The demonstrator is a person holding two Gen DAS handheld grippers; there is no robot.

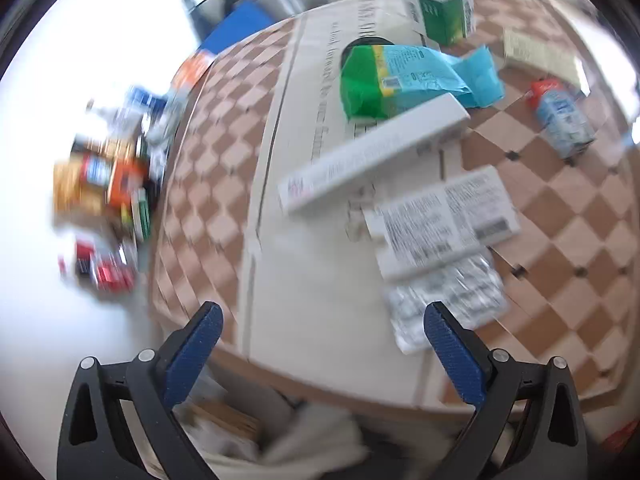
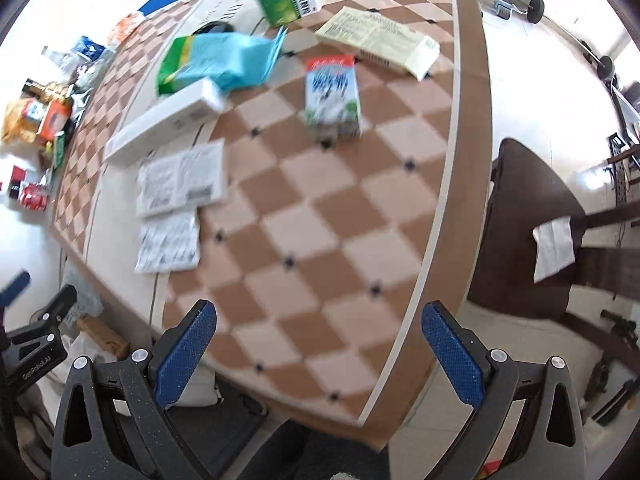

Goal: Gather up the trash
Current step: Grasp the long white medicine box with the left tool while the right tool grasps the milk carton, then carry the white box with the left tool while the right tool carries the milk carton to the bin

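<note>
Both grippers, left (image 1: pixel 322 330) and right (image 2: pixel 318 328), are hovering wide open, holding nothing. Blister packs (image 1: pixel 448 300) are lying just beyond the left one on the checkered table (image 2: pixel 320 248).

Only one mark was legible — "GenRobot.AI", in white on the black body of the left gripper (image 2: pixel 34 364), seen at the right wrist view's edge; printing elsewhere blurred past reading.

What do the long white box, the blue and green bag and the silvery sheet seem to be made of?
Long white box: probably matte cardboard, with crisp folded edges.
Blue and green bag: likely thin glossy plastic film, crumpled and printed.
Silvery sheet: possibly a foil blister pack; too blurred to be sure.
</note>
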